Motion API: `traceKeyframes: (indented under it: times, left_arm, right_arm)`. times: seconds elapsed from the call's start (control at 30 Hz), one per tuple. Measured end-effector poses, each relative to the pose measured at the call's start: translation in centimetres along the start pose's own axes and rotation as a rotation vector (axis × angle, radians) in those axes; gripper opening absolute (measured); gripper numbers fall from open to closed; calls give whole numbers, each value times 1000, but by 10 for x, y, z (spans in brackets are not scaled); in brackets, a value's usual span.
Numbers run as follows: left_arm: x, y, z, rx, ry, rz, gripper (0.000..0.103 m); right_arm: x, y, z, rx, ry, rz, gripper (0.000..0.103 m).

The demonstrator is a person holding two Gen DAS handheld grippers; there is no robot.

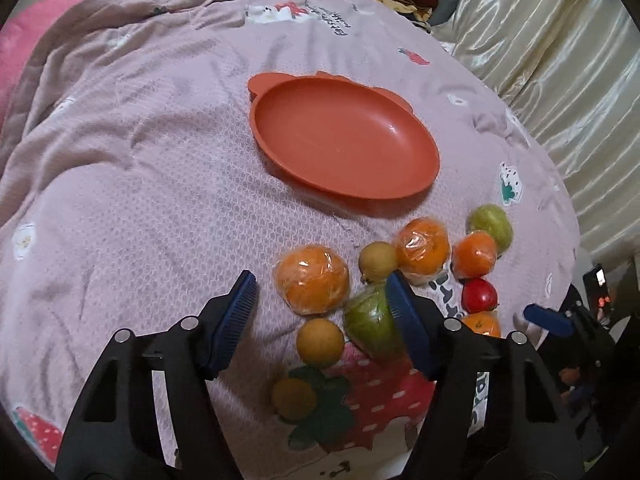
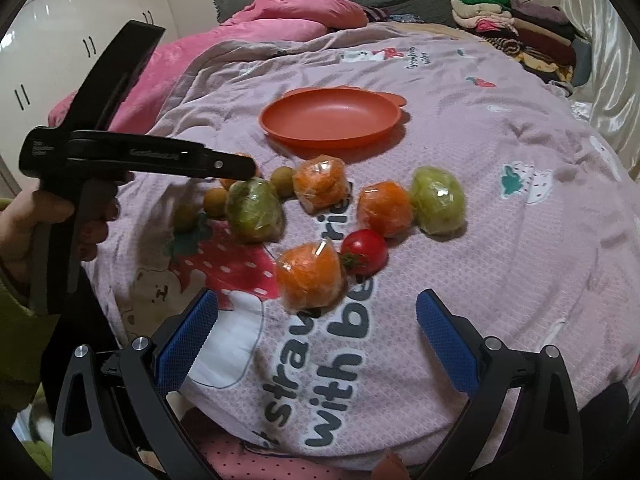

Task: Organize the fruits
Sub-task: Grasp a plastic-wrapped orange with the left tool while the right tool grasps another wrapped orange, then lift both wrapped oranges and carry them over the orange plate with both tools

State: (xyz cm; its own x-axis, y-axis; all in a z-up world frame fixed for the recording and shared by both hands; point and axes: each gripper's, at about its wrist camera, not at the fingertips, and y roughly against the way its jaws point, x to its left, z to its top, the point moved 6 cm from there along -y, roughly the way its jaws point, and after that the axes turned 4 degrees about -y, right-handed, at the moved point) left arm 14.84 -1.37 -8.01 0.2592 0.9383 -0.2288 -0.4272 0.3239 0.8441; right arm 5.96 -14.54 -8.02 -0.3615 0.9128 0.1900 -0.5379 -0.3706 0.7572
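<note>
My right hand-held gripper (image 2: 316, 330) hangs with jaws apart over the bed (image 2: 520, 280), nothing between them. Ahead, a wrapped orange (image 2: 311, 276) touches a red tomato (image 2: 366, 251); the orange plate (image 2: 332, 122) sits beyond, empty.

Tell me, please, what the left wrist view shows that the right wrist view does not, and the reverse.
Only the left wrist view: the left gripper from behind, jaws apart over a wrapped orange, and a phone screen at the right edge.

Only the right wrist view: the right gripper, open over the bedspread, the hand holding the left gripper, and white wardrobe doors.

Both: the empty orange plate, wrapped oranges, two wrapped green fruits, small yellow fruits, a red tomato, folded clothes.
</note>
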Motion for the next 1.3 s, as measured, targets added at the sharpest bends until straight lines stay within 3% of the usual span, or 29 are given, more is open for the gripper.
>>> traceKeyframes:
  times: [0.07,0.1,0.13,0.3,0.87,1.3]
  left_arm:
    - [2,-2,1,1,6,-12,57]
    - [3,-3,2,0,7,-13,54]
    - [4,-3,2,0,9,-18,50]
    - [8,0,-3,-6,23,-59,39]
    - [10,-16,3,38,-3,-102,32]
    - [7,15,19,-48,-30,-72,32]
  right_arm:
    - [3,-3,0,3,12,5,87]
    - [4,-5,-1,9,18,9,71]
    - [5,-9,-2,28,20,16,64]
    - [6,-18,-4,42,40,17,48]
    - [13,-33,7,17,89,22,39]
    - [7,-9,26,-24,29,78,39]
